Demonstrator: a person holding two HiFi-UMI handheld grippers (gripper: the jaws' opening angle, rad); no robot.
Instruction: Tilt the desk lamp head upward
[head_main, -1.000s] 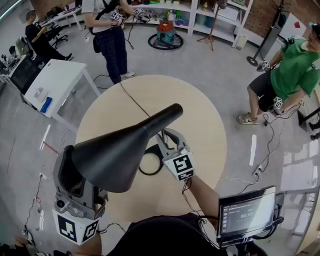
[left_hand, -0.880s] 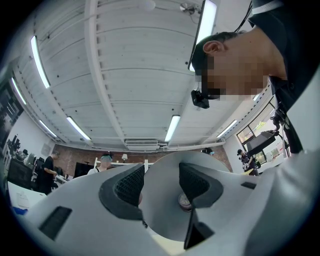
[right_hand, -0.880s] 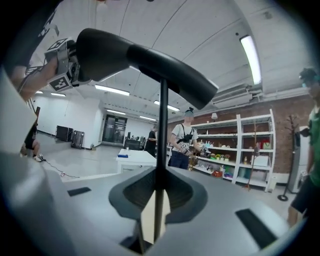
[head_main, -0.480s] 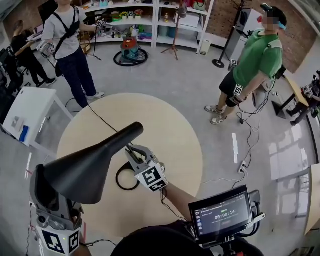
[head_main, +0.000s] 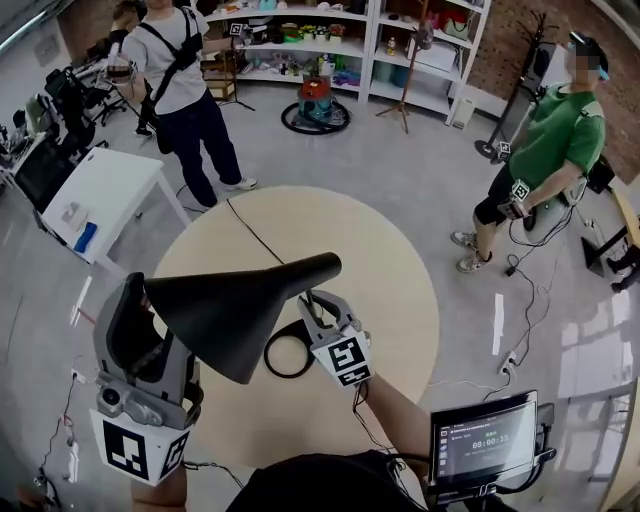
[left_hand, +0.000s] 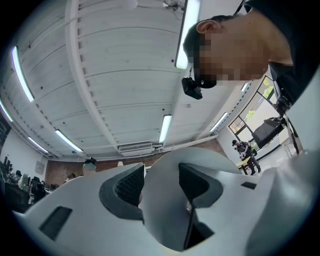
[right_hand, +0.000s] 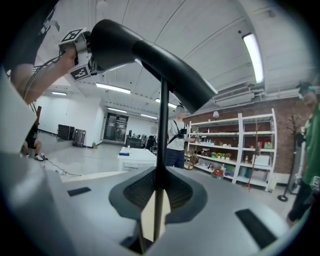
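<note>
Our left gripper (head_main: 138, 318) is clamped on the rim of the black desk lamp head (head_main: 235, 310), with the shade's wall pinched between its pads and the cone reaching away over the jaws. Our right gripper (head_main: 315, 303) is closed narrowly on the thin lamp stem (right_hand: 162, 150), just under the head's narrow end. Below that gripper, the ring base (head_main: 267, 352) sits on the round table (head_main: 390, 260).

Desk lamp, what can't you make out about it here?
- Tilt joint: head view, under the lamp head; right gripper view, only a dark silhouette.
- Base: head view, partly behind the lamp head and right gripper.
- Stem: right gripper view, its foot hidden between that gripper's jaws.
</note>
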